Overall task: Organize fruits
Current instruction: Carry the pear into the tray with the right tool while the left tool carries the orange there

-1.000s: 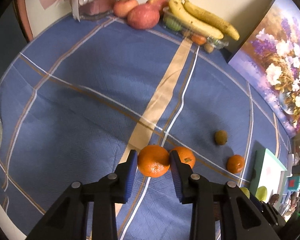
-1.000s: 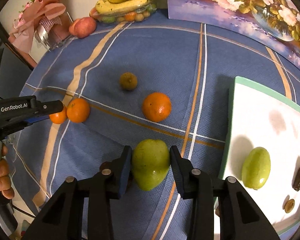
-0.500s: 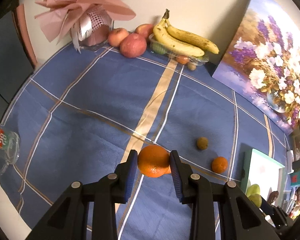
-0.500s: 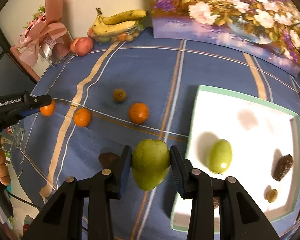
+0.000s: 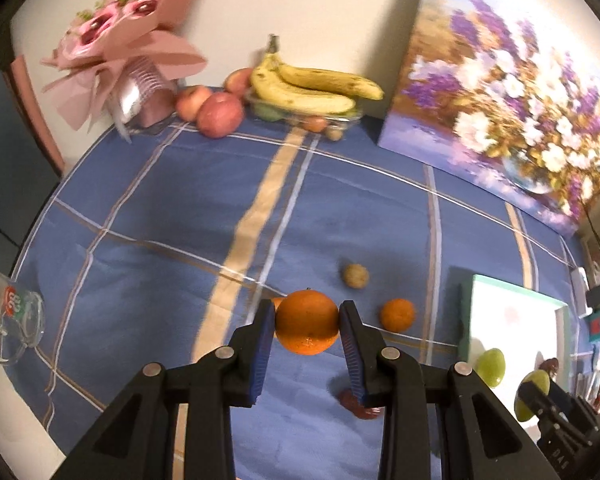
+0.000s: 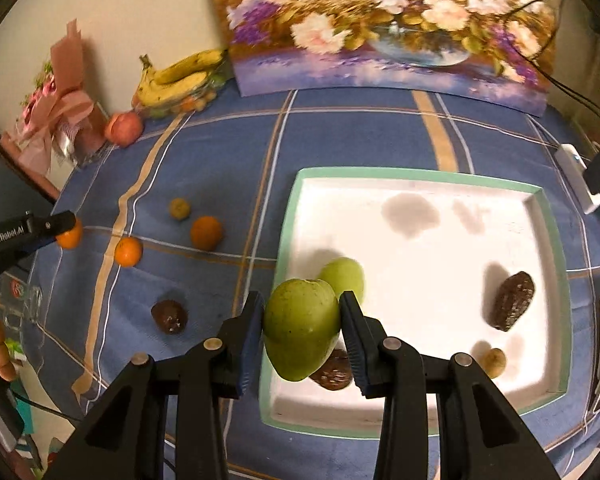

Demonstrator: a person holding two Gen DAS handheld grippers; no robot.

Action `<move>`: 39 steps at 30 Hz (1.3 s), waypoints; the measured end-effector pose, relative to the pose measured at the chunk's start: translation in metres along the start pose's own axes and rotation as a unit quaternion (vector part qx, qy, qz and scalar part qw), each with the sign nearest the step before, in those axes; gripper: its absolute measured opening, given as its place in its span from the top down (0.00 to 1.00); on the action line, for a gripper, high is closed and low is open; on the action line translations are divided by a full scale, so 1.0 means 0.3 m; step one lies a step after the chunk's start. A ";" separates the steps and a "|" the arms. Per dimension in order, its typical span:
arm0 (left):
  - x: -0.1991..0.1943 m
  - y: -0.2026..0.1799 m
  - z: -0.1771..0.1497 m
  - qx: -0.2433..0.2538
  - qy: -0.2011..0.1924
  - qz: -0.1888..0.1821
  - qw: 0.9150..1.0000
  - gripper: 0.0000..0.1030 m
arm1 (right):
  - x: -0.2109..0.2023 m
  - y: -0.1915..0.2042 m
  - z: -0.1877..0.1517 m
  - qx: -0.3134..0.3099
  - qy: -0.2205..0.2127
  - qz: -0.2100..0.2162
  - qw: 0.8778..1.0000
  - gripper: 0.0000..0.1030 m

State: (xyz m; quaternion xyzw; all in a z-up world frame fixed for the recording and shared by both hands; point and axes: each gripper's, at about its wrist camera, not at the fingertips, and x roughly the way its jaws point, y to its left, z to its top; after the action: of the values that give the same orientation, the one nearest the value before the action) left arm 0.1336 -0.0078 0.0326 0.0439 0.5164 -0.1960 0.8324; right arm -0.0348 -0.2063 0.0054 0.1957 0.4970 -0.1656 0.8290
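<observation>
Tablecloth (image 6: pixel 340 136) in blue with white and tan stripes is seen covering the whole table, and a large flower painting (image 6: pixel 384 20) is propped against the wall at its far edge. On the cloth's right part a white tray (image 6: pixel 548 240) with a pale green rim is laid flat; inside it a green fruit (image 6: pixel 346 276), a dark brown fruit (image 6: pixel 514 300) and a small tan fruit (image 6: pixel 494 362) are set apart from one another, and another dark fruit (image 6: pixel 334 370) is partly hidden at the near rim. The right gripper (image 6: pixel 302 330) is held above the tray's near left edge, its fingers pinching a green apple (image 6: pixel 302 330) clear of any surface. The left gripper (image 5: pixel 307 326) is held above the bare cloth, well left of the tray, its blue-padded fingers (image 5: pixel 262 344) clamped on an orange (image 5: pixel 307 326) that is lifted off the table. In the far corner a bunch of bananas (image 5: pixel 312 88) is rested on a clear container (image 5: pixel 340 120), with red apples (image 5: pixel 220 114) just beside it and a pink-wrapped bouquet (image 5: pixel 128 52) further left. On the open cloth two loose oranges (image 6: pixel 206 232) (image 6: pixel 128 252), a small yellowish fruit (image 6: pixel 179 209) and a dark fruit (image 6: pixel 169 316) are scattered apart. A glass mug (image 5: pixel 12 324) is seen at the table's left edge.
</observation>
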 end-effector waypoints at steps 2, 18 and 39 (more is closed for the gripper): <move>-0.006 -0.039 -0.004 0.009 0.000 -0.009 1.000 0.66 | -0.023 -0.023 0.003 0.005 -0.008 -0.004 1.000 0.61; -0.014 -0.374 -0.105 0.111 0.024 -0.079 0.990 0.66 | -0.142 -0.291 0.001 0.098 -0.042 -0.042 0.993 0.61; 0.018 -0.694 -0.260 0.227 0.060 -0.095 0.967 0.66 | -0.229 -0.467 -0.028 0.163 -0.066 -0.044 0.984 0.61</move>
State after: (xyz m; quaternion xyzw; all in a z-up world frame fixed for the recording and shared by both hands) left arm -0.0075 -0.1791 0.0187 0.1942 0.5088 -0.3833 0.7460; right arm -0.1377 -0.3184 0.0405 0.2943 0.4162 -0.2933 0.8088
